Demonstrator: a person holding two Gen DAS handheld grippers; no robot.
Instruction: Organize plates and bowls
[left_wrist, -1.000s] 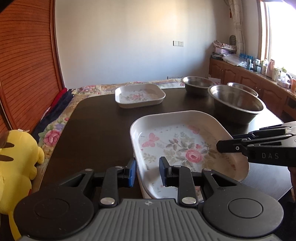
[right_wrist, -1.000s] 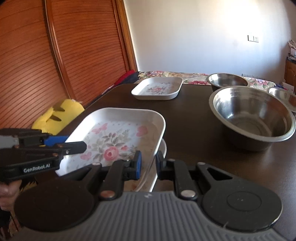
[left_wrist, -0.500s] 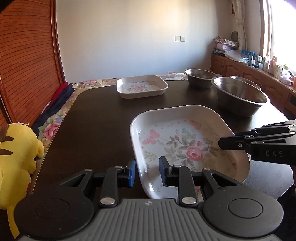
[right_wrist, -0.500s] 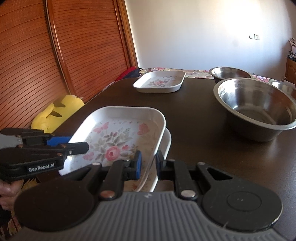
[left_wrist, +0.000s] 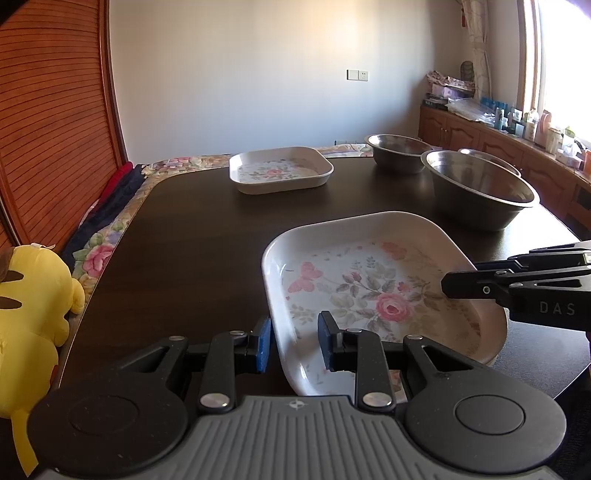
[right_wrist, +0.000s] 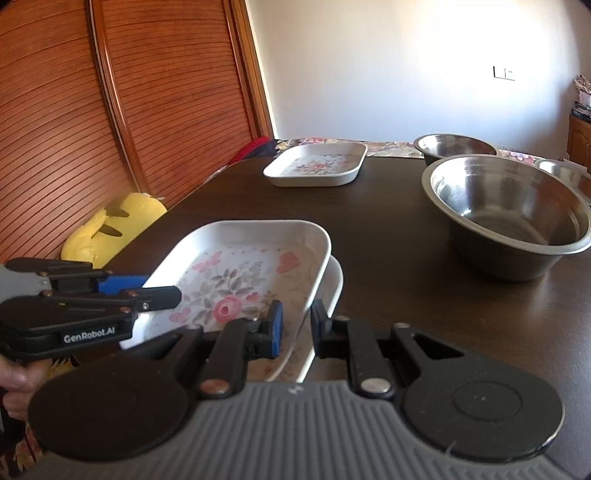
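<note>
I count three floral trays: two stacked nearby (right_wrist: 258, 258) (right_wrist: 332, 284), one farther off (right_wrist: 317, 166), plus three steel bowls (left_wrist: 480, 188) (left_wrist: 397, 151) (left_wrist: 487, 158) and one yellow plush toy (left_wrist: 33, 295).
</note>
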